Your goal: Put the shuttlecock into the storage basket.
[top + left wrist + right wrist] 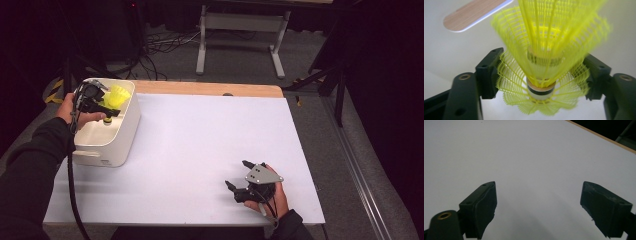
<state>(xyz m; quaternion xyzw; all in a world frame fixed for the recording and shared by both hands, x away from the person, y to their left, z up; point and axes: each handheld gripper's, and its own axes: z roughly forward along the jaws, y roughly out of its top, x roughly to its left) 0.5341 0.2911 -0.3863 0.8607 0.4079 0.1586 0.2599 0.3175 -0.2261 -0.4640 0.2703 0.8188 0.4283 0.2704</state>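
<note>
The left gripper (111, 111) reaches into the white bin (127, 134) at the table's left edge, its jaws spread either side of two stacked yellow shuttlecocks (541, 75). The mesh skirts brush the pads (489, 75), though the blur makes it hard to say whether they press, so the shuttlecocks seem loose between them. The right gripper (239, 174) rests on the white table (200, 145) near its front edge, jaws wide apart with nothing between them.
</note>
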